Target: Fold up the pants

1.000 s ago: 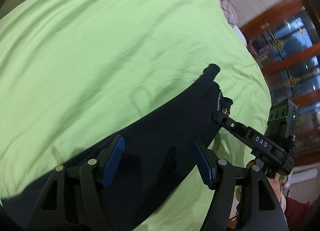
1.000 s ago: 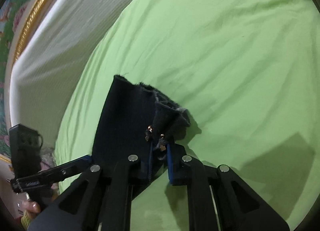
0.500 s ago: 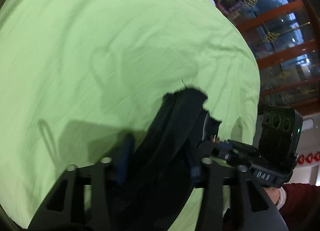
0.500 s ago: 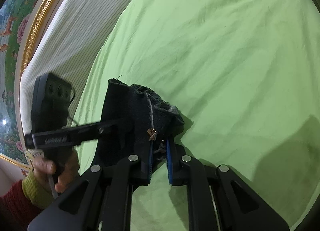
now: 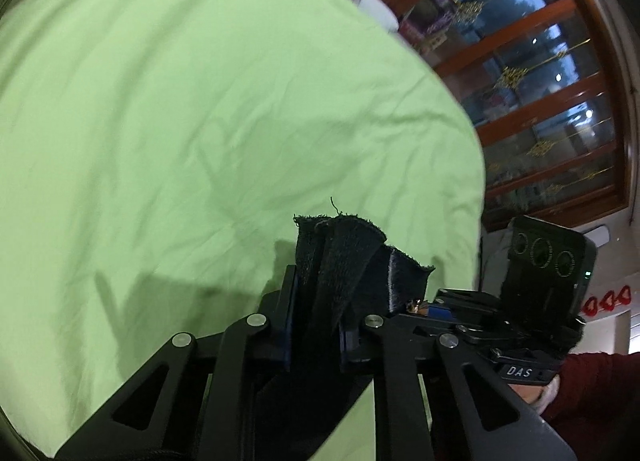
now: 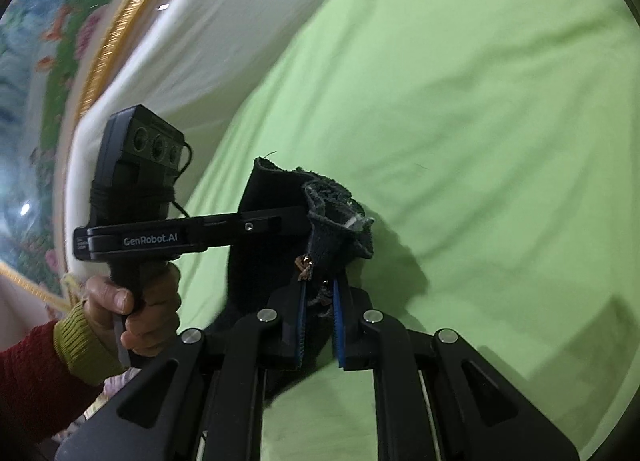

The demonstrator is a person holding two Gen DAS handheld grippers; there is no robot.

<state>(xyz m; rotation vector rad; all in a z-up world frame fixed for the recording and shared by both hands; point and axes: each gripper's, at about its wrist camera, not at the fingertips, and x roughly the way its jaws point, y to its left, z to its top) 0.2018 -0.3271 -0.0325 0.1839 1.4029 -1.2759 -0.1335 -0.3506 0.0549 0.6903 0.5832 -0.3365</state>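
Note:
The dark navy pants hang bunched above a light green bed sheet. My left gripper is shut on the pants' top edge. My right gripper is shut on the pants beside the brass zipper pull. The two grippers hold the waist close together, side by side. The right gripper shows in the left wrist view, just right of the cloth. The left gripper reaches across the cloth in the right wrist view. The rest of the pants hangs hidden below.
The green sheet covers the bed. A white striped pillow or headboard cushion and a gold-framed painting lie at the bed's far side. A wooden glass-door cabinet stands past the bed's edge.
My left gripper, open over the flat pants a second ago, has shut on the waist edge. Both grippers have lifted the pants off the sheet and drawn together.

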